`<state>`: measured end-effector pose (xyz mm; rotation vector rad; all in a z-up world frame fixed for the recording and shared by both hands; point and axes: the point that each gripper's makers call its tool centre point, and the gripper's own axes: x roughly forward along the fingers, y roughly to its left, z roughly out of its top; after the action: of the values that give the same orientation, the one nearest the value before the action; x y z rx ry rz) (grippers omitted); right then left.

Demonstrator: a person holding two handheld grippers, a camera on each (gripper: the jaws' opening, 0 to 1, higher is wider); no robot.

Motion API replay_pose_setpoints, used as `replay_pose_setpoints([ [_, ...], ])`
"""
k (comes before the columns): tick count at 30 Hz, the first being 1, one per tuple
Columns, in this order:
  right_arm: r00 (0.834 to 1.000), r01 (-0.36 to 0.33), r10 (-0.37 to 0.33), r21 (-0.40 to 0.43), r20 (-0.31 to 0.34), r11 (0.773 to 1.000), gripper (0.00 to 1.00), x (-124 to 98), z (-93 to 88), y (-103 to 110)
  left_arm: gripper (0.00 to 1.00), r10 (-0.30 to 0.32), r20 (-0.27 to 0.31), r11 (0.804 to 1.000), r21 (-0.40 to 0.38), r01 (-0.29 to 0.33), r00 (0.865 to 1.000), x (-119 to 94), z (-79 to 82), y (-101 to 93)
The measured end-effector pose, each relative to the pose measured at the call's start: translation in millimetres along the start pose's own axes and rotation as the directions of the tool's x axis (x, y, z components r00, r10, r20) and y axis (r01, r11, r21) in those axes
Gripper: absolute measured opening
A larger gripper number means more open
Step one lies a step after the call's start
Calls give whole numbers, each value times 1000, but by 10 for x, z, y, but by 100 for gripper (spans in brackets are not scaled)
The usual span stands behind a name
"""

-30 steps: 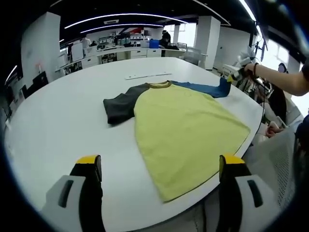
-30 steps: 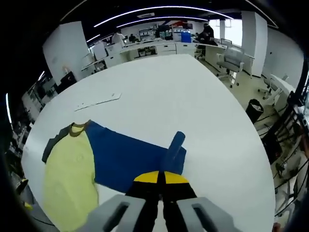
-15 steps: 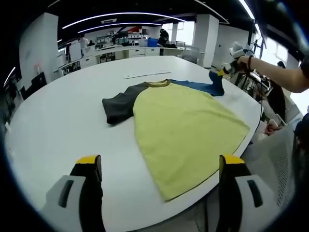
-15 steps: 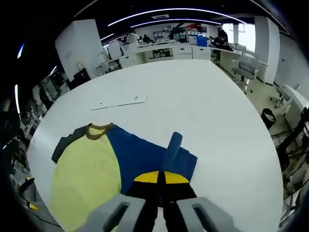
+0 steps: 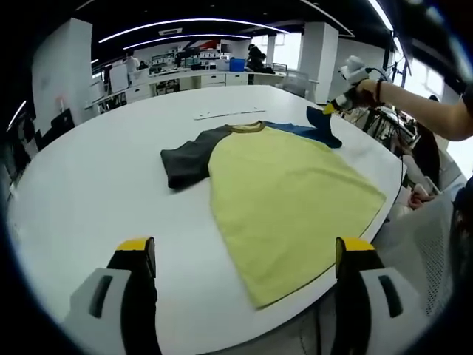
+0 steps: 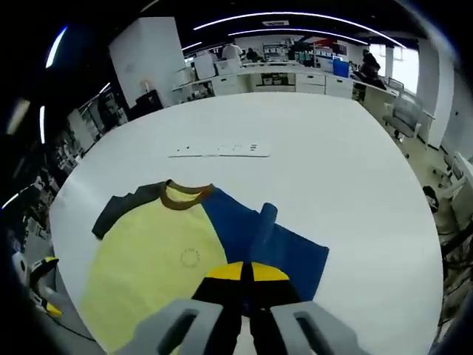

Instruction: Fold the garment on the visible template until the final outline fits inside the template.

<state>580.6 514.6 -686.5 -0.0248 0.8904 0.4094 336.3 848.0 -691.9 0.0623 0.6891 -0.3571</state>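
A yellow T-shirt point(image 5: 288, 192) with a dark grey sleeve point(image 5: 185, 159), a brown collar point(image 5: 246, 128) and a blue sleeve point(image 5: 310, 129) lies flat on the white table point(image 5: 96, 177). My left gripper point(image 5: 244, 255) stands open at the near edge, well short of the shirt's hem. My right gripper point(image 6: 247, 272) is shut on the blue sleeve point(image 6: 259, 237), whose end is lifted off the table. The left gripper view shows that right gripper point(image 5: 334, 106) held by a hand at the far right, raised above the table. The yellow body point(image 6: 148, 274) spreads to the lower left in the right gripper view.
A long pale strip point(image 5: 225, 114) lies on the table beyond the collar, also as strip point(image 6: 218, 150). Desks, chairs and people stand at the back of the room. A person's arm point(image 5: 421, 111) reaches in from the right. The table edge point(image 5: 347, 251) runs close under the shirt's hem.
My right gripper has carried the blue sleeve's end up and inward toward the shirt's body. The left gripper has stayed put and open.
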Motion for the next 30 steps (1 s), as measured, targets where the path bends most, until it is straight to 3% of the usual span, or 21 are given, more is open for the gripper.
replay_pose_setpoints([
  [19, 996, -92, 91, -56, -12, 994, 0, 224, 189, 568, 99, -6, -11, 1000, -6, 6, 1000, 42, -46, 66],
  [30, 991, -136, 135, -104, -19, 985, 0, 347, 309, 972, 99, -29, -16, 1000, 8, 29, 999, 68, -23, -51],
])
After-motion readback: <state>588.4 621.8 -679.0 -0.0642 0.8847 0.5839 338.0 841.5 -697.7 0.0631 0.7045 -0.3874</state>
